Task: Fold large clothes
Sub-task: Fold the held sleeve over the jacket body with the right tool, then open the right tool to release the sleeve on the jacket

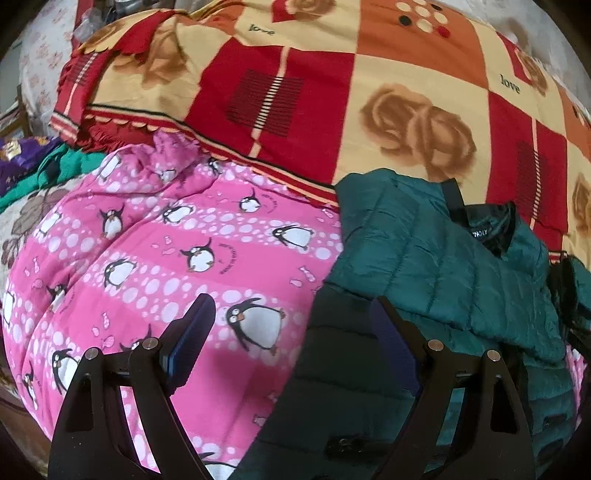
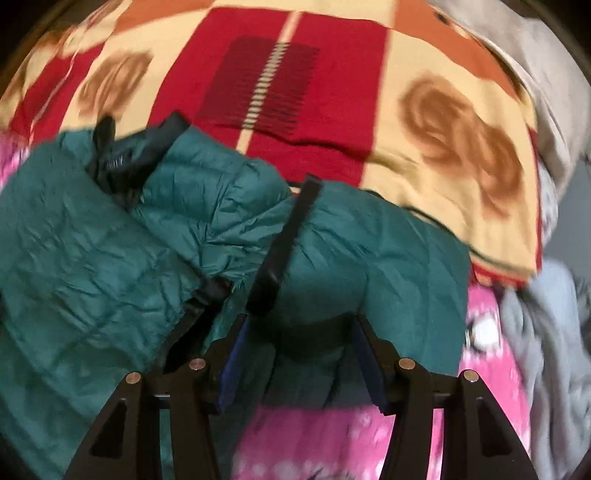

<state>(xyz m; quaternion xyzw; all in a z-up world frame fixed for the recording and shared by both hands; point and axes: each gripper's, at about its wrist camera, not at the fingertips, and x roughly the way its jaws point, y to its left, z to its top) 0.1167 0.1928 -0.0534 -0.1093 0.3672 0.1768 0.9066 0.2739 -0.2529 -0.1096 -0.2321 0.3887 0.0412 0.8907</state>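
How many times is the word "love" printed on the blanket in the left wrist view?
2. One "love" sits near the top centre of the blanket; the other "love" is at the upper right. More may be hidden under the green jacket.

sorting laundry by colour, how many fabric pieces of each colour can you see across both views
green: 2, the puffer jacket and a green cloth at far left
pink: 1, the penguin blanket
red and cream: 1, the rose blanket
grey: 1, a grey garment at right
purple: 1, a purple cloth, partly cut off
total: 6
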